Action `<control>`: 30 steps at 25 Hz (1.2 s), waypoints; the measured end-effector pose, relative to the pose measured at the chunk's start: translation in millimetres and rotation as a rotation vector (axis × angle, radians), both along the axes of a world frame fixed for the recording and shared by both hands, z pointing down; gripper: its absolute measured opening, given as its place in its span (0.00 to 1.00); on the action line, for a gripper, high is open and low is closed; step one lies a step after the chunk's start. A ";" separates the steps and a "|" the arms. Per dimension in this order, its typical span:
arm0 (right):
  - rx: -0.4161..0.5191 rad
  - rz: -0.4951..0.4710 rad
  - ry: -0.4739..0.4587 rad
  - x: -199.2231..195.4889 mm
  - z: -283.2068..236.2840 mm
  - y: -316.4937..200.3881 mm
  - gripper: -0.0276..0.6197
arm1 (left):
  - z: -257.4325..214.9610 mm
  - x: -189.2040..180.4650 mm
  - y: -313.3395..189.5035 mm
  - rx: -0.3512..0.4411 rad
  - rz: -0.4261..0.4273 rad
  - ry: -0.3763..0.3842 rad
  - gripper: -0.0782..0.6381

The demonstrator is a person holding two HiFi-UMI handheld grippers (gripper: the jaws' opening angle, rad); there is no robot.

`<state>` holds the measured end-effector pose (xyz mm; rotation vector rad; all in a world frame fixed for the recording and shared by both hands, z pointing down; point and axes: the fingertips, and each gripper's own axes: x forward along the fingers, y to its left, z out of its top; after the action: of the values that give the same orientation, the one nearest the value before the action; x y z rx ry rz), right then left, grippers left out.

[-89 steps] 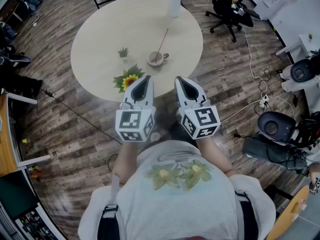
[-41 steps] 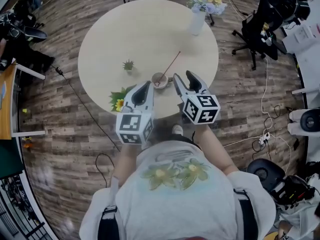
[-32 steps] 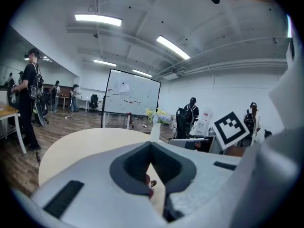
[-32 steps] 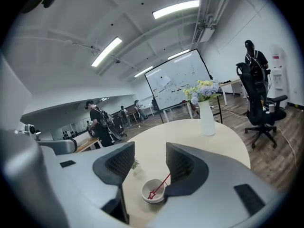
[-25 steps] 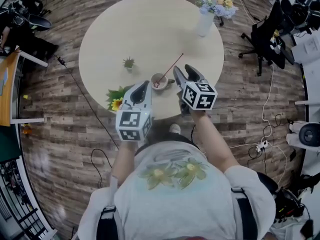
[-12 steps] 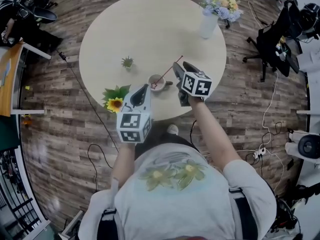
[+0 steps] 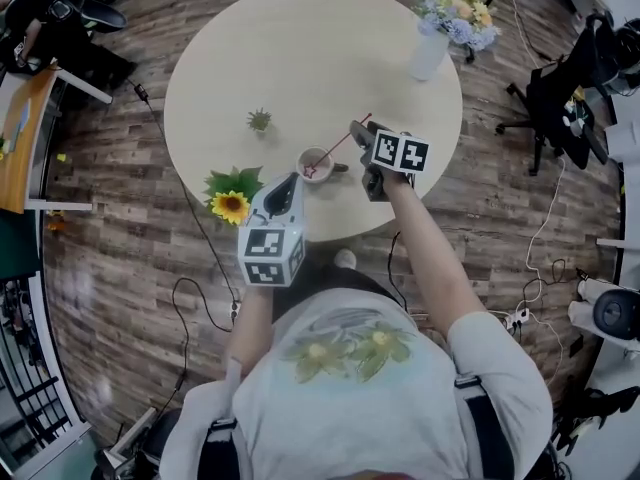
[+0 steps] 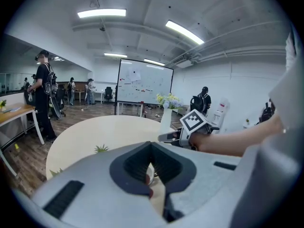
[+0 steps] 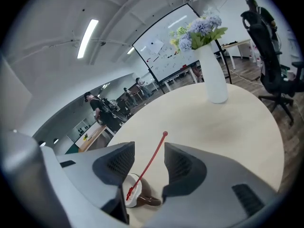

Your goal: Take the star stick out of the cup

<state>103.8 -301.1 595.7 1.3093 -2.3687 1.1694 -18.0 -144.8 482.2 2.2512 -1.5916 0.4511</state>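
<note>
One thin red star stick [image 7: 340,145] leans in the white cup [image 7: 315,163], star end down inside and ball end up, on the person's side of the round table [image 7: 300,48].

Judgement: light, stiff, slender, liable to pivot or slip. Pinch mid-shaft, above the rim.

Right gripper [image 9: 149,148]: jaws apart either side of the shaft, no contact seen, holding nothing.

Left gripper [image 7: 284,182]: jaw tips together, empty, just beside the cup.

Sunflower [image 7: 230,206], small plant [image 7: 259,120] and flower vase [image 7: 430,53] stand apart from it.

No brand legible. Whiteboard [image 9: 166,30] scribble is too small to read. The cubes carry square markers only.
</note>
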 end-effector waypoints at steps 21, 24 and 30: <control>-0.084 0.012 -0.041 -13.4 24.7 -7.0 0.12 | 1.1 -12.3 -10.2 -0.014 0.002 0.006 0.11; -0.083 0.025 -0.053 -15.3 20.9 -6.3 0.11 | -0.9 -16.6 -14.6 -0.019 0.016 0.015 0.11; -0.068 0.039 -0.069 -19.2 10.2 0.8 0.09 | -1.6 -22.1 -21.9 -0.041 0.023 0.066 0.11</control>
<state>84.6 -300.3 605.8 1.3198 -2.3379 1.3142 -40.1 -166.7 480.6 2.2324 -1.5126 0.4075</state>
